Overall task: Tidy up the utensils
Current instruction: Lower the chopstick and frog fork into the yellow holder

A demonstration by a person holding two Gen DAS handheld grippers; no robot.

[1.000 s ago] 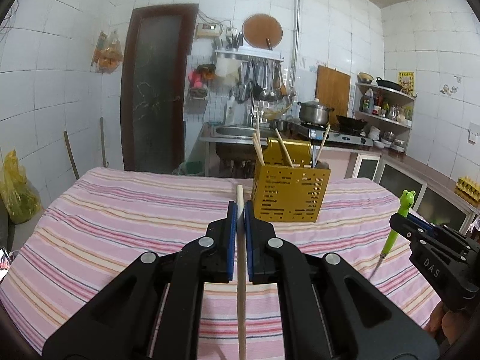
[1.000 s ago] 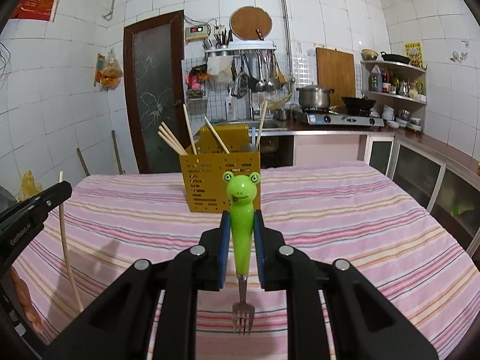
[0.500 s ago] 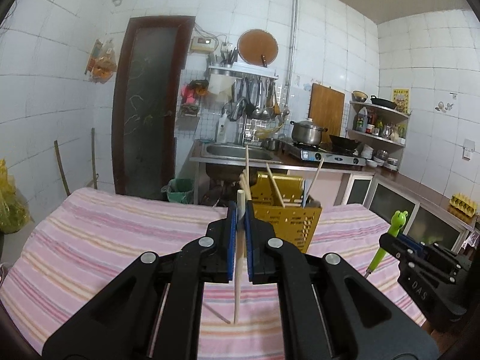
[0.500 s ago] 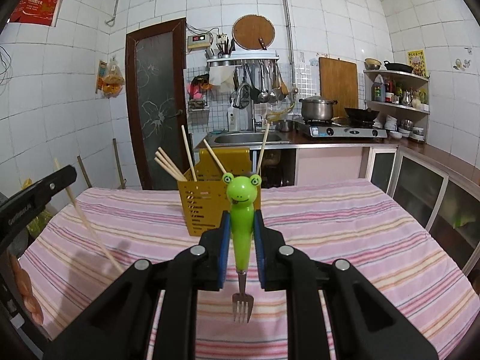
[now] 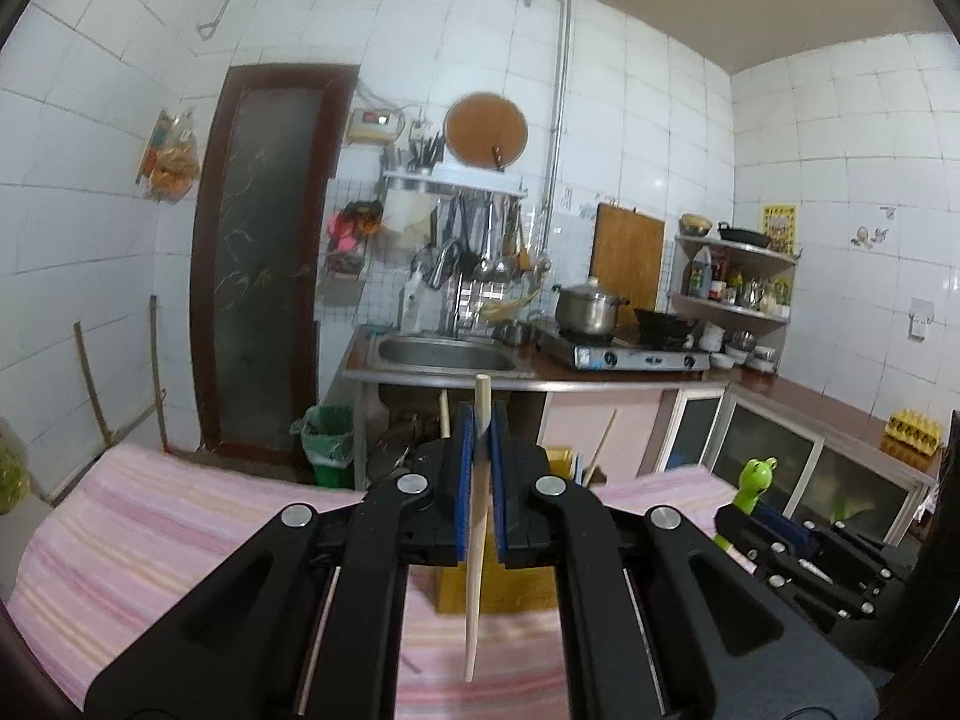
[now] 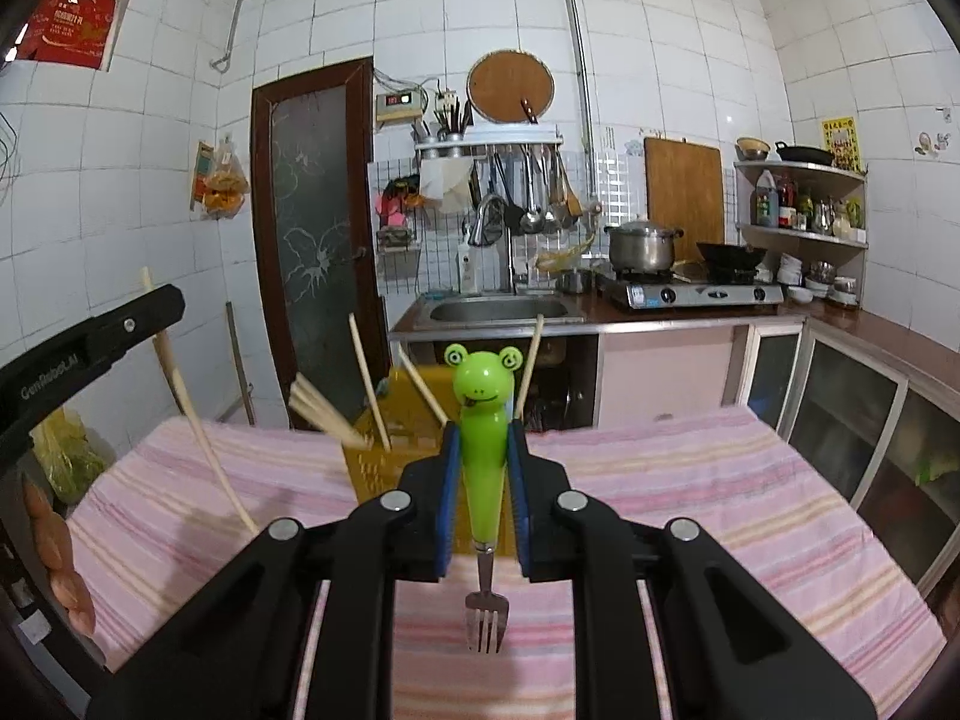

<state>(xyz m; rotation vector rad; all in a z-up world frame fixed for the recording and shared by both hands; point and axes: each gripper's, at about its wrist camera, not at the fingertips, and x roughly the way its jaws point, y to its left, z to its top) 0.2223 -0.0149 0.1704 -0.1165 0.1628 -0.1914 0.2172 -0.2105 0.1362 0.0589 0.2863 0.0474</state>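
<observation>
Now you've lifted both tools toward the yellow holder (image 6: pixel 384 468): left gripper (image 5: pixel 478 480) clamps a chopstick (image 5: pixel 474 570), right gripper (image 6: pixel 483 498) the frog fork (image 6: pixel 483 438), ready to drop in.

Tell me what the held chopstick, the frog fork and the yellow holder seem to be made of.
Chopstick: likely bamboo or wood, pale, matte. Frog fork: glossy green handle, probably plastic; shiny grey tines look like metal. Yellow holder: perforated wall, likely plastic, though blur leaves it open.
</observation>
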